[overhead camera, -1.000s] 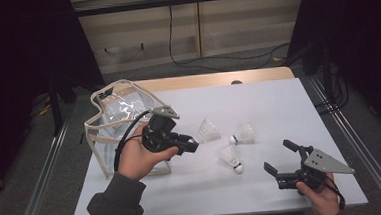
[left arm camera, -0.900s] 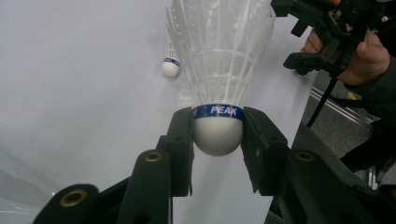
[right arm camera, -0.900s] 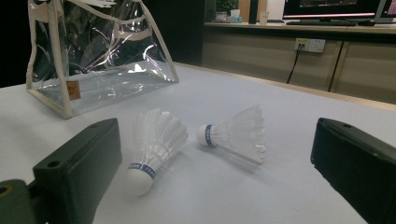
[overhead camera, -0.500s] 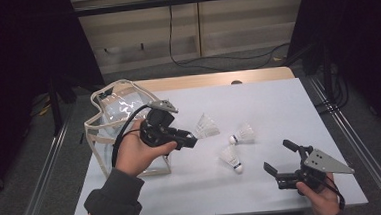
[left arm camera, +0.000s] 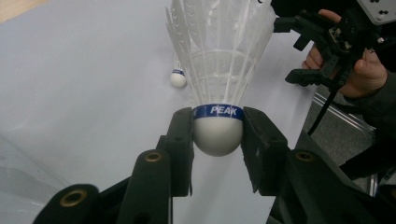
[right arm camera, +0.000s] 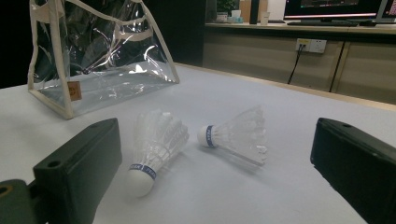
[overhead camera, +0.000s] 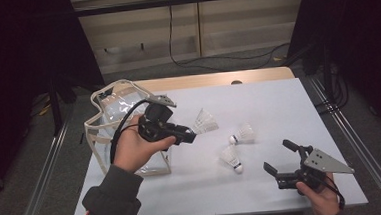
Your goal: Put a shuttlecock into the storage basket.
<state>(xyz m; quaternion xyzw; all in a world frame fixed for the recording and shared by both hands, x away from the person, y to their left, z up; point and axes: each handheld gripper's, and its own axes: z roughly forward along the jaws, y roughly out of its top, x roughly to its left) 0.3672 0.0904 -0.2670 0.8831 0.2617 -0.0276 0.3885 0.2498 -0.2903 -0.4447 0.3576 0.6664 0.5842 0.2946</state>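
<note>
White shuttlecock [left arm camera: 218, 79] clamped by its cork in the left hand-held gripper [overhead camera: 190, 135], just right of the clear bag [overhead camera: 110, 123]. Two more shuttlecocks [overhead camera: 231, 157] lie on the table [overhead camera: 278, 102] between; right hand-held gripper [overhead camera: 280, 159] gapes apart, near right.

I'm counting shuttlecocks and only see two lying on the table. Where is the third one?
The third shuttlecock is clamped by its cork in the left gripper, held left of centre in the high view, beside the clear bag.

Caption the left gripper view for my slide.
Left gripper clamps a shuttlecock by its cork above the white table.
</note>
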